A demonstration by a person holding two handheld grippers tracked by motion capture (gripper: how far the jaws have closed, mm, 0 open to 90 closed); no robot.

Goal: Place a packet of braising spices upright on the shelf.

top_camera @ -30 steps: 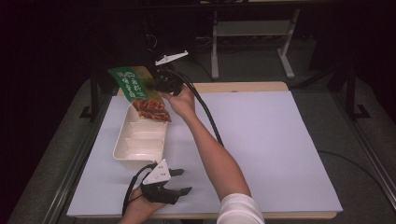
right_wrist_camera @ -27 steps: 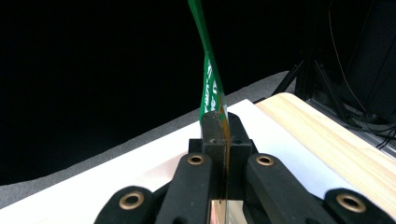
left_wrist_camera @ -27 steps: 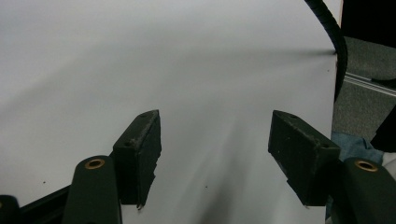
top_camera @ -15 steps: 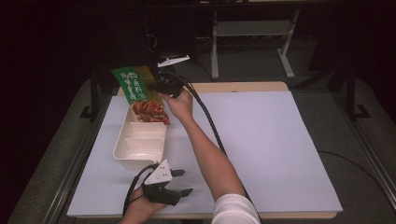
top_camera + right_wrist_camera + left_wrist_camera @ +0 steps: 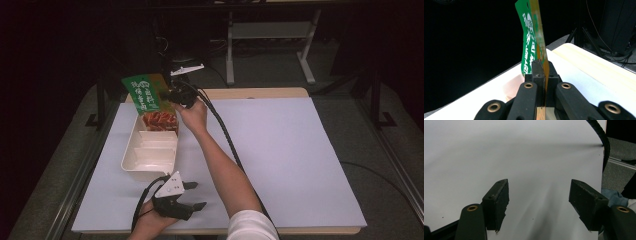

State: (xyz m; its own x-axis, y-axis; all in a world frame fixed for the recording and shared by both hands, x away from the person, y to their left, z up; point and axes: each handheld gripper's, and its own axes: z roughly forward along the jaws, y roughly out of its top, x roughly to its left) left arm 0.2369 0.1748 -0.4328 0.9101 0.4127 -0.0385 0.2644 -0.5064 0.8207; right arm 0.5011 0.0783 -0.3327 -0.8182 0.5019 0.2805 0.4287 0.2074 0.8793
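Packet [image 5: 534, 37] (green, edge-on) sits clamped between right gripper [image 5: 545, 72] jaws, over tray [image 5: 131, 155].

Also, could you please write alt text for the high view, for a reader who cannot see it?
The right gripper, shut on a green snack packet, holds it above the far end of a cream divided tray on a white table. The left gripper rests open near the table's front edge.

The long cream plastic compartment tray [image 5: 150, 152] lies on the white table sheet [image 5: 280, 150] at its left side — a green-and-red printed snack packet [image 5: 150, 100] hangs over the tray's far end.
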